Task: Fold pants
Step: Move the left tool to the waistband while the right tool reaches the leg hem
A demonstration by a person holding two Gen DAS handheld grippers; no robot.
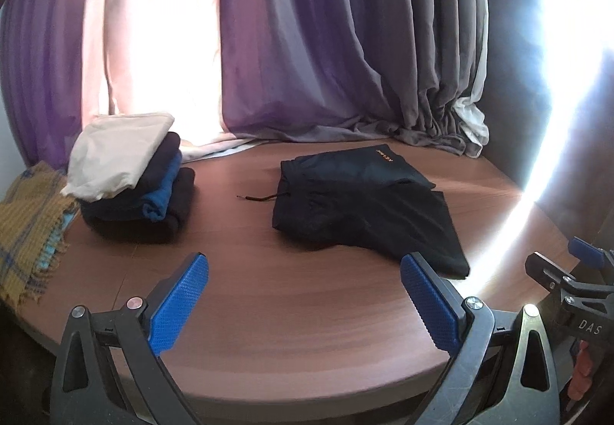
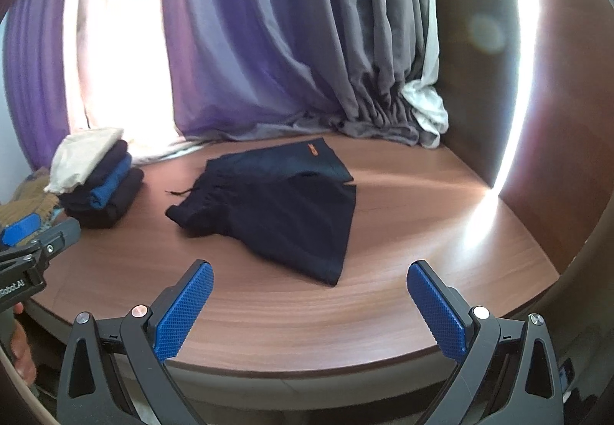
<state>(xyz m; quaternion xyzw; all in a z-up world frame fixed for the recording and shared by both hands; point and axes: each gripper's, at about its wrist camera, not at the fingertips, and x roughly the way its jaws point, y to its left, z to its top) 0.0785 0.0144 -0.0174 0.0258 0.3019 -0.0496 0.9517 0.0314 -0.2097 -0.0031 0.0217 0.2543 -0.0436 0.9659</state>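
Dark navy pants [image 1: 360, 202] lie folded on the brown wooden table [image 1: 268, 294], waistband and drawstring to the left, a small orange logo at the far edge. They also show in the right wrist view [image 2: 280, 206]. My left gripper [image 1: 305, 294] is open and empty above the table's near edge, its right finger close to the pants' near corner. My right gripper [image 2: 311, 304] is open and empty, just in front of the pants. The right gripper's fingertips [image 1: 583, 252] show at the right edge of the left wrist view.
A stack of folded clothes [image 1: 130, 179], white on top, stands at the table's left, also visible in the right wrist view [image 2: 96, 179]. A yellow checked cloth [image 1: 27, 229] hangs at the left edge. Purple and grey curtains [image 1: 307, 41] hang behind. A brown panel [image 2: 479, 79] stands right.
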